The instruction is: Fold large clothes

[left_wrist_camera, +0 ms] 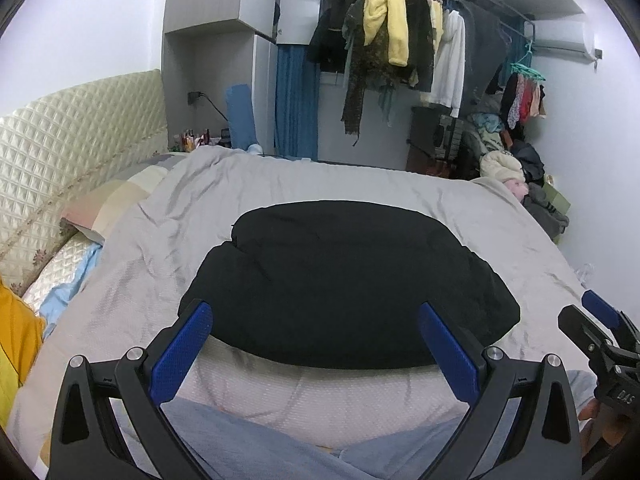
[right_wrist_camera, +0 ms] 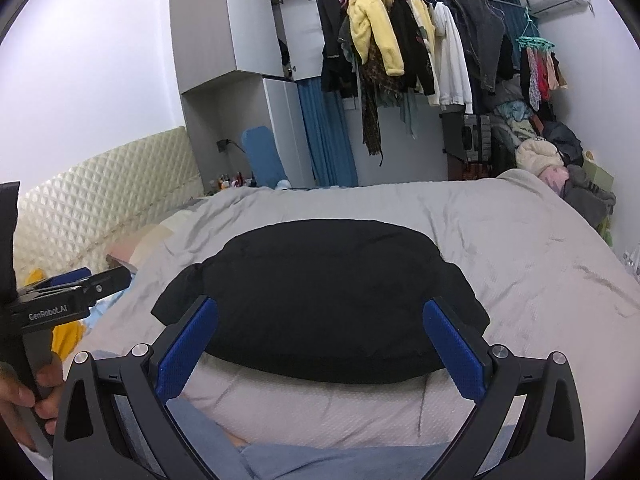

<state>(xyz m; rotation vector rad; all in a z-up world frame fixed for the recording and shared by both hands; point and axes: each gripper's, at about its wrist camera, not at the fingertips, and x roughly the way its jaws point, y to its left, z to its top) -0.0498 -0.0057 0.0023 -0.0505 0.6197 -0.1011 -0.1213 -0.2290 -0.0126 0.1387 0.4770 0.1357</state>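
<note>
A black garment (left_wrist_camera: 344,280) lies folded into a broad, rounded bundle on the grey bed cover (left_wrist_camera: 200,248); it also fills the middle of the right wrist view (right_wrist_camera: 324,300). My left gripper (left_wrist_camera: 316,316) hovers over its near edge, open, with nothing between the blue pads (left_wrist_camera: 188,344). My right gripper (right_wrist_camera: 320,312) hangs open the same way over the near edge, its blue pads (right_wrist_camera: 456,348) apart and empty. The right gripper's tip (left_wrist_camera: 600,320) shows at the right edge of the left wrist view, and the left gripper's side (right_wrist_camera: 64,296) at the left of the right wrist view.
A quilted cream headboard (left_wrist_camera: 72,136) and pillows (left_wrist_camera: 112,204) lie left. A rail of hanging clothes (left_wrist_camera: 400,48) and a heap of clothes (left_wrist_camera: 512,160) stand beyond the bed. Yellow cloth (left_wrist_camera: 16,340) sits at the left edge. A hand (right_wrist_camera: 24,396) holds the left tool.
</note>
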